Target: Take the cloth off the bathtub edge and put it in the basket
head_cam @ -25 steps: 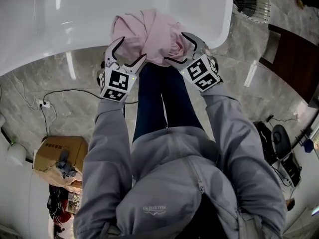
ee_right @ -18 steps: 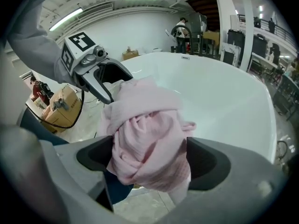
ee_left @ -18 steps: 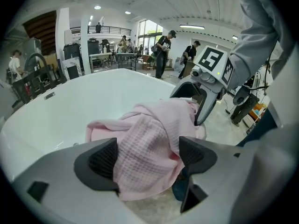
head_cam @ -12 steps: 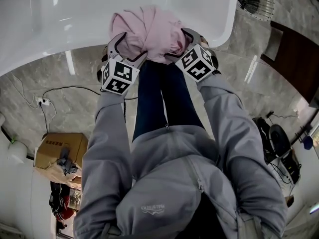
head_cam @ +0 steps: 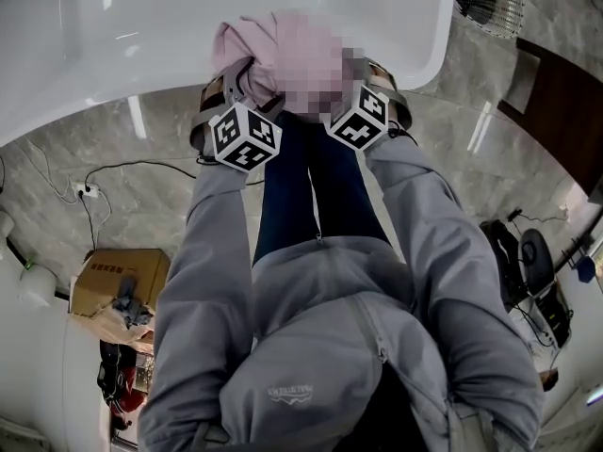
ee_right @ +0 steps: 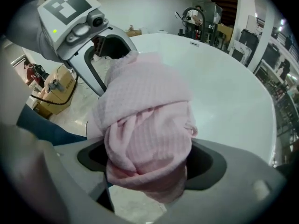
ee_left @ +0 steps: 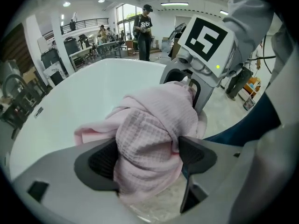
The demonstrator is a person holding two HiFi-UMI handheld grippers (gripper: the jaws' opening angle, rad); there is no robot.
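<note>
A pink waffle-weave cloth (head_cam: 245,50) lies bunched on the rim of the white bathtub (head_cam: 113,45). My left gripper (head_cam: 236,81) stands at its left side, my right gripper (head_cam: 363,73) at its right. In the left gripper view the cloth (ee_left: 154,134) fills the gap between the wide-spread jaws of the left gripper (ee_left: 147,155), and the right gripper (ee_left: 184,85) shows on the cloth's far side. In the right gripper view the cloth (ee_right: 145,120) bulges between the spread jaws of the right gripper (ee_right: 147,160), with the left gripper (ee_right: 110,62) opposite. Neither grip looks tight.
The person's legs stand against the tub on a marble floor. A cardboard box (head_cam: 118,285) and a cable with a plug (head_cam: 80,191) lie at the left. A round wire-mesh object (head_cam: 485,3) sits at the top right, near dark wooden furniture (head_cam: 556,111). People stand far behind the tub (ee_left: 142,29).
Both grippers have pushed forward onto the cloth from each side, so the cloth now sits deep between each pair of jaws. The cloth stays on the tub rim.
</note>
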